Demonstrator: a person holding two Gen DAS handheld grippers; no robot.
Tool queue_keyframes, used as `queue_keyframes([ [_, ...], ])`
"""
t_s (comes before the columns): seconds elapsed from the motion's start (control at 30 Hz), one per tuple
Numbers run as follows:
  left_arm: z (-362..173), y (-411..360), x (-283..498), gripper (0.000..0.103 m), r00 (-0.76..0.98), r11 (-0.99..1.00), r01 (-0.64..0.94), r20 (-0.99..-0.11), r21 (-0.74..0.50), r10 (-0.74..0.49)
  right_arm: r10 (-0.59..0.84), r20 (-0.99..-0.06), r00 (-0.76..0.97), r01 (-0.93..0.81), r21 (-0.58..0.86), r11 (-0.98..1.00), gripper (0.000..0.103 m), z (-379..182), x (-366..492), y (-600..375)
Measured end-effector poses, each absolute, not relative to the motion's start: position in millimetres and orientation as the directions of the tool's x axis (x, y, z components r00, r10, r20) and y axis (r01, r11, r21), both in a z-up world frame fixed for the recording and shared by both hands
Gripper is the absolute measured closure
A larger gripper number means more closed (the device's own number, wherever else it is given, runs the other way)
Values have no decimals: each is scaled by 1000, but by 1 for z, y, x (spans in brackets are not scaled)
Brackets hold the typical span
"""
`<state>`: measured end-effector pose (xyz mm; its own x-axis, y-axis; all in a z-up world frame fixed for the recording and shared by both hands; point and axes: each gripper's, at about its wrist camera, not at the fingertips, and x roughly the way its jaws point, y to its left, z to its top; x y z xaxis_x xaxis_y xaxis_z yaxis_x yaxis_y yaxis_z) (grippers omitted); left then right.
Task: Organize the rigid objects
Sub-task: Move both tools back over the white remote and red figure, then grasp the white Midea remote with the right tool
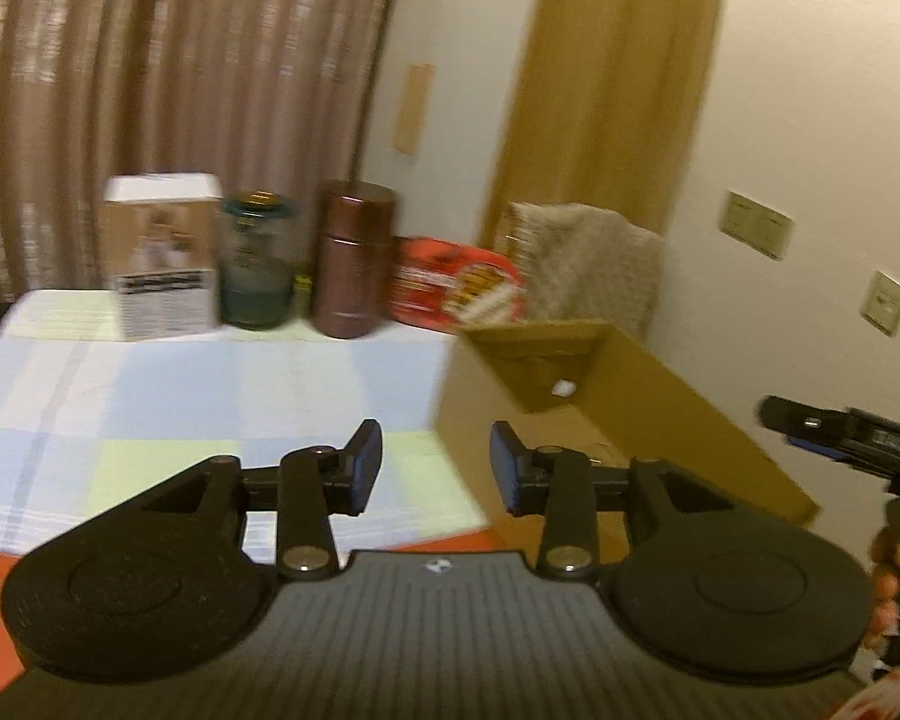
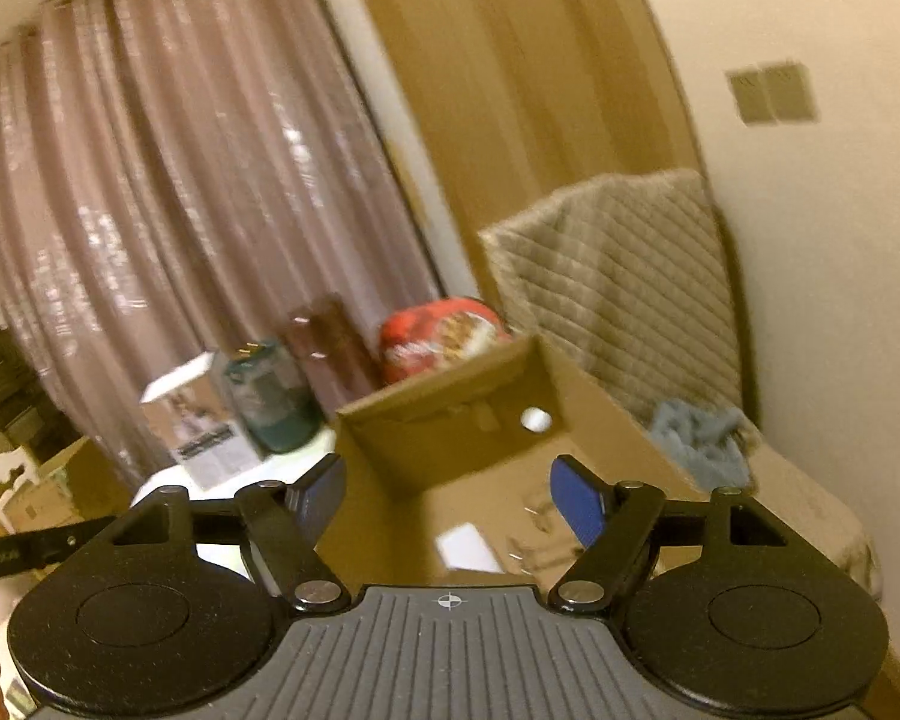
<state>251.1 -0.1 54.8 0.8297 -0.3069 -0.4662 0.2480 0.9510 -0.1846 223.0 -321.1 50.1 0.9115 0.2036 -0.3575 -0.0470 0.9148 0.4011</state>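
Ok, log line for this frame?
left gripper open, empty | right gripper open, empty | four items lined up on table | cardboard box open

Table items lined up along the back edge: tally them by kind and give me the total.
White-topped carton: 1
Teal glass jar: 1
Brown metal canister: 1
Red tin: 1
Total: 4

Along the surface's (image 1: 210, 372) far edge stand a white-topped box (image 1: 165, 258), glass jar (image 1: 258, 261), brown canister (image 1: 351, 258) and red tin (image 1: 456, 288); the left claw (image 1: 435, 474) hangs open, empty.
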Motion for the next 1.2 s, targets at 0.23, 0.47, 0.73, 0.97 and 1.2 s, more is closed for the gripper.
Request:
queue_keyframes([
  [0.23, 51, 61, 244, 56, 861, 985, 109, -482, -133, -160, 345, -281, 895, -249, 327, 912, 31, 62, 215, -247],
  [0.47, 14, 107, 238, 51, 843, 998, 9, -536, -66, -43, 449, -368, 814, -365, 277, 889, 31, 42, 224, -175],
  [0.73, -20, 124, 249, 33, 820, 999, 41, -570, -21, -45, 455, -491, 743, -397, 224, 890, 31, 7, 248, -124],
  [0.97, -43, 124, 261, 24, 805, 998, 55, -593, 18, -34, 423, -583, 693, -421, 148, 895, 31, -39, 278, -98],
  [1.2, -57, 129, 275, 22, 779, 997, 66, -623, -31, -71, 407, -645, 647, -434, 128, 892, 31, -80, 314, -86],
])
